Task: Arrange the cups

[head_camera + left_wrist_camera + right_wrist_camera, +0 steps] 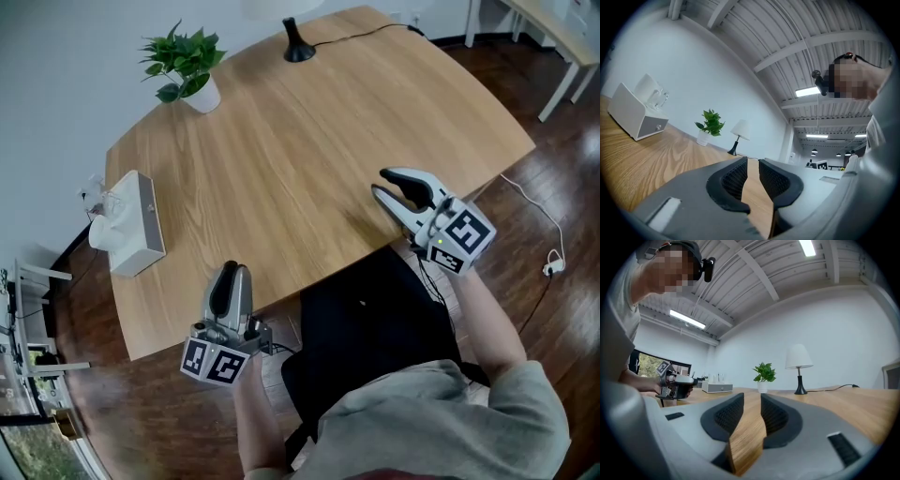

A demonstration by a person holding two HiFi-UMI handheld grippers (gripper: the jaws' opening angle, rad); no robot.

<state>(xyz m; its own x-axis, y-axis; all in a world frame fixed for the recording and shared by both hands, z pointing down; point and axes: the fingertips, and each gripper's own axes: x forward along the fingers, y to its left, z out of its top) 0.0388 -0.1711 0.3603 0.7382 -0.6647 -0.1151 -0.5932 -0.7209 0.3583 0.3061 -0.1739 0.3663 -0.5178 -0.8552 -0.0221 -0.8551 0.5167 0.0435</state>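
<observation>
Clear glass cups (100, 199) stand on top of a white box (139, 223) at the table's left edge. They show in the left gripper view as cups (652, 92) on the box (636, 117), and far off in the right gripper view (717, 378). My left gripper (232, 270) hovers at the table's near edge, its jaws a narrow gap apart with nothing between them (753, 161). My right gripper (380, 184) is over the near right of the table, jaws partly open and empty (752, 396). Both are well away from the cups.
A potted green plant (187, 66) stands at the far left of the wooden table (309, 141), and a black lamp base (297, 43) with a cable stands at the far edge. A person's dark lap is below the near edge.
</observation>
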